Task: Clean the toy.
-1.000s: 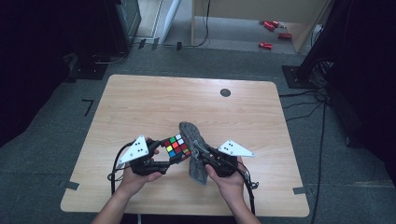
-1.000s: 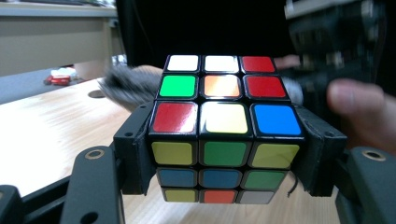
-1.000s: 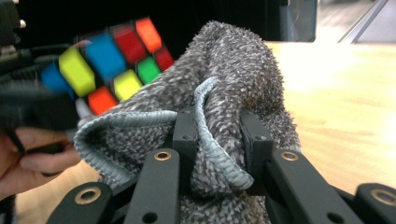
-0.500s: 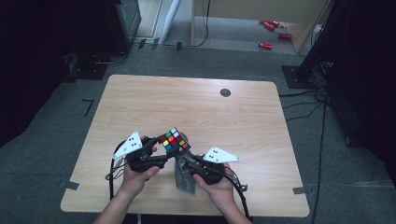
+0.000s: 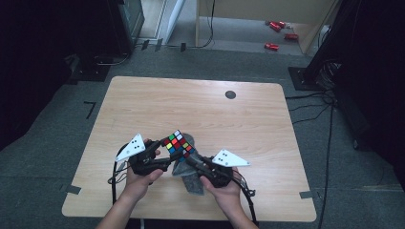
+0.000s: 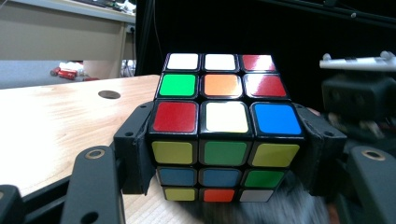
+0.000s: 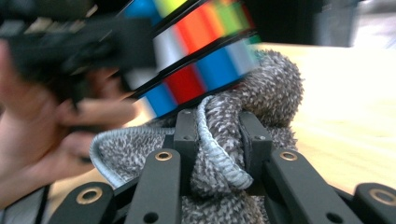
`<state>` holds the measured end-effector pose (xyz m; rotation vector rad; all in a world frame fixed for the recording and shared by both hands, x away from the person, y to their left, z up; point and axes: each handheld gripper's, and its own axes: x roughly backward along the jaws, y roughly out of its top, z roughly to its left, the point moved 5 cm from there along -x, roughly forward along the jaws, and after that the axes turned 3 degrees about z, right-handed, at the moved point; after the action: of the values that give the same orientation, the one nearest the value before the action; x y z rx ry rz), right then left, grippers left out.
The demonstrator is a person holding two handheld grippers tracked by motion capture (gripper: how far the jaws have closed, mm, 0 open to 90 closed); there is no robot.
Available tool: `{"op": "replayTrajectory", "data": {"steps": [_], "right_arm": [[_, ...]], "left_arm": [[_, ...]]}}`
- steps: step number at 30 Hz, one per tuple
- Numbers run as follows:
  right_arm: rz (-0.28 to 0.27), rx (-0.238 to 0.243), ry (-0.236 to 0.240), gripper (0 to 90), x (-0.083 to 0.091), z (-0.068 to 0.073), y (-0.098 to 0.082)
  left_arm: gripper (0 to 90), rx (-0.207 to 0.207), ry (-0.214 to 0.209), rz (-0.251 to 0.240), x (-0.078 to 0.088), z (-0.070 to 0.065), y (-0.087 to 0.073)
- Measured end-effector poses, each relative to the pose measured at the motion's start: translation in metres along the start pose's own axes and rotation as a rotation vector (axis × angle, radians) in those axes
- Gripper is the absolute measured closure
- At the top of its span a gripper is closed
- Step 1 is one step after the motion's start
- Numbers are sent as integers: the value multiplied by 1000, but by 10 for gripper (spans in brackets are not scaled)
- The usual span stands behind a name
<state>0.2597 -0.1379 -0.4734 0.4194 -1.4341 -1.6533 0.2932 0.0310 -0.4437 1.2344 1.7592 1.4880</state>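
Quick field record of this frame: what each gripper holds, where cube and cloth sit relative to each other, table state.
left gripper: shut on the puzzle cube, jaws on its two opposite sides
right gripper: shut on a fold of the grey cloth
cube vs cloth: cloth bunched against the cube's underside, cube raised off the table
cube state: scrambled, mixed colours on each visible face
table: light wood, dark round mark near the far edge
floor beyond table: red objects, too small to identify
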Motion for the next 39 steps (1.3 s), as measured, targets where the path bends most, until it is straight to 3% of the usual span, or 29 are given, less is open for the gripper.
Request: {"op": "replayTrajectory", "data": {"steps": [2,5,10,12,17,19,22,27,31,34,36,39], "right_arm": [[22,47,19,739,-7,11,-5],[21,81,11,739,-7,14,-4],[-84,38,-66,742,13,-5,11],[-103,46,-72,741,15,-7,12],[-45,114,-1,740,1,13,1],[-22,151,1,740,-3,19,-2],[-30,154,-14,741,0,15,2],[-98,106,-71,741,15,-4,12],[-59,149,-47,741,4,5,3],[-14,218,-9,740,-7,20,-5],[-4,246,-11,739,-9,23,-6],[-39,215,-38,740,0,13,3]], "left_arm": [[347,4,3,-5,1,1,1],[347,12,3,-14,3,3,2],[347,25,0,-22,6,5,4],[347,31,-2,-24,6,6,3],[348,39,7,-25,7,8,4],[348,39,8,-25,7,8,4],[348,42,3,-29,7,8,4],[348,37,0,-21,6,7,3],[348,38,1,-17,5,8,2],[348,40,4,-23,6,9,3],[348,41,5,-23,8,9,3],[348,37,1,-25,8,9,4]]}}
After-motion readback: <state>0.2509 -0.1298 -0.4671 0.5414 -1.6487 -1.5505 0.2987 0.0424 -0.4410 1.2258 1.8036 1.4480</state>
